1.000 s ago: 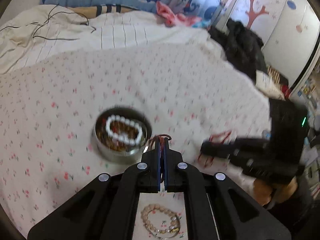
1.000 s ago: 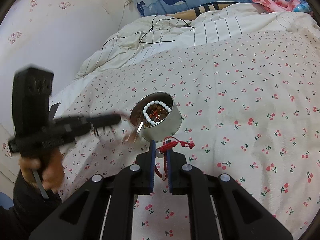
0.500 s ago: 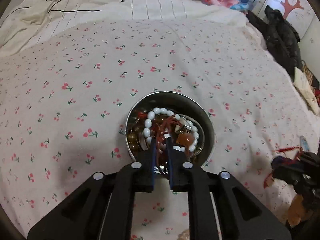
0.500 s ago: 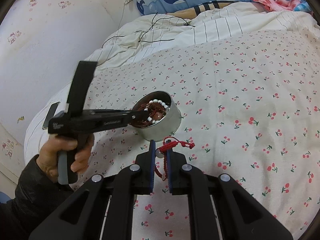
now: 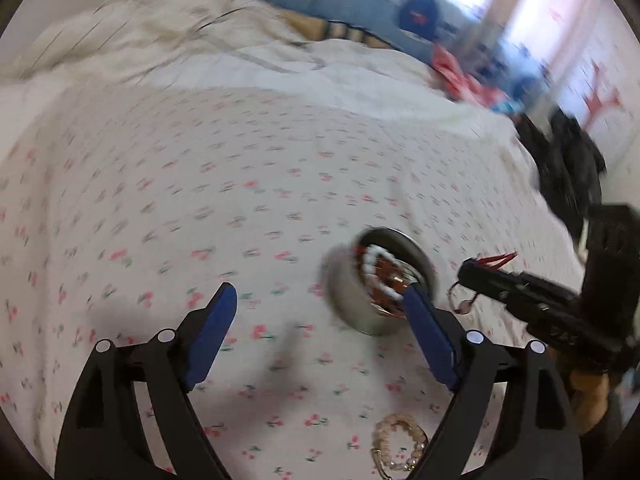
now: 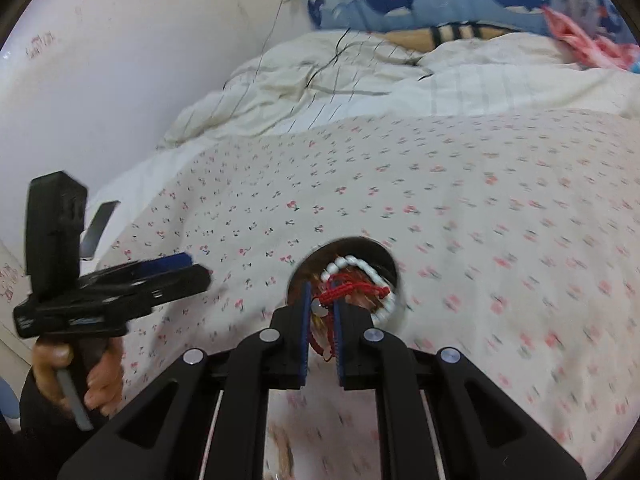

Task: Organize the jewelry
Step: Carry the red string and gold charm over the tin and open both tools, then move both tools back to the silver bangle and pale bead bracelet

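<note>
My left tongs (image 5: 320, 312) are spread wide with nothing between them, hanging over the cherry-print bedsheet (image 5: 240, 208) just left of the round metal tin (image 5: 360, 300). My right tongs (image 6: 322, 308) are drawn narrow and pinch a red cord bracelet (image 6: 352, 290), whose knotted loop hangs directly over the tin's (image 6: 394, 276) open mouth. Inside the tin I can see a white bead bracelet (image 6: 374, 276) lying on a heap of brownish jewelry; the blur keeps me from telling those pieces apart. A pale beaded bracelet (image 5: 400, 446) lies on the bedsheet near the camera, well apart from the tin. From the right wrist view, my left hand (image 6: 76, 376) grips its handle off to the left.
</note>
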A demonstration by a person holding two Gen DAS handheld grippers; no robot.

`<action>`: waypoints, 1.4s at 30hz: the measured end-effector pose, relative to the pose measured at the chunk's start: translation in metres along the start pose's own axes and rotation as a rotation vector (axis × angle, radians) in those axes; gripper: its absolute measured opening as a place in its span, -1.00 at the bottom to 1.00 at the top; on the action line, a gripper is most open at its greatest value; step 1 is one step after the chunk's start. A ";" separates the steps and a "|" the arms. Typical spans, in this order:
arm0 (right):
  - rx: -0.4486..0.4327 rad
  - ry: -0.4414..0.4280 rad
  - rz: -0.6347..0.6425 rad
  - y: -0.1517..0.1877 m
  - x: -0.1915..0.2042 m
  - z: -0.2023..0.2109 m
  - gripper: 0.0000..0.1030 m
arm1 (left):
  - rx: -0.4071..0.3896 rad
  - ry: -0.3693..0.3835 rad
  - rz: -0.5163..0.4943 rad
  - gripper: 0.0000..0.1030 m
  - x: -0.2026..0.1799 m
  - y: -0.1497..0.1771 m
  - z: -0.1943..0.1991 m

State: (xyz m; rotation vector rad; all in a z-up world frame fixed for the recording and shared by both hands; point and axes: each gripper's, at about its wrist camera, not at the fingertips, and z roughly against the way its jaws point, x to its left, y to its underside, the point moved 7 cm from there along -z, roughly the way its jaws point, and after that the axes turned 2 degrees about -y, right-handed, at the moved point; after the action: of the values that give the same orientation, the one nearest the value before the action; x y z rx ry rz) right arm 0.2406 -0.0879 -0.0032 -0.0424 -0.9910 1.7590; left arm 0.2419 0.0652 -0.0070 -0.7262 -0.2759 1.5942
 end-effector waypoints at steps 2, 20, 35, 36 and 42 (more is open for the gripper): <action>0.066 0.020 0.029 -0.008 0.007 -0.030 -0.75 | -0.001 0.022 0.084 0.59 0.014 -0.004 0.000; 0.152 0.080 0.041 0.055 0.004 0.011 0.19 | 0.072 -0.029 -0.181 0.72 -0.016 0.019 0.008; 0.195 0.285 0.398 -0.007 0.019 -0.073 0.24 | 0.142 -0.007 -0.001 0.72 0.023 0.046 -0.005; 0.240 0.316 0.454 0.000 0.019 -0.085 0.25 | 0.146 -0.008 -0.001 0.72 0.024 0.047 -0.005; 0.179 0.390 0.500 0.001 0.013 -0.071 0.25 | 0.161 0.005 -0.087 0.72 0.009 0.050 -0.001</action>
State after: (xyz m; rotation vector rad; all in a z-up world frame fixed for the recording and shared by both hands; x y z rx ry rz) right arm 0.2675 -0.0349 -0.0448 -0.5385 -0.5614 2.1764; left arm 0.2024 0.0647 -0.0392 -0.5861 -0.1708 1.5124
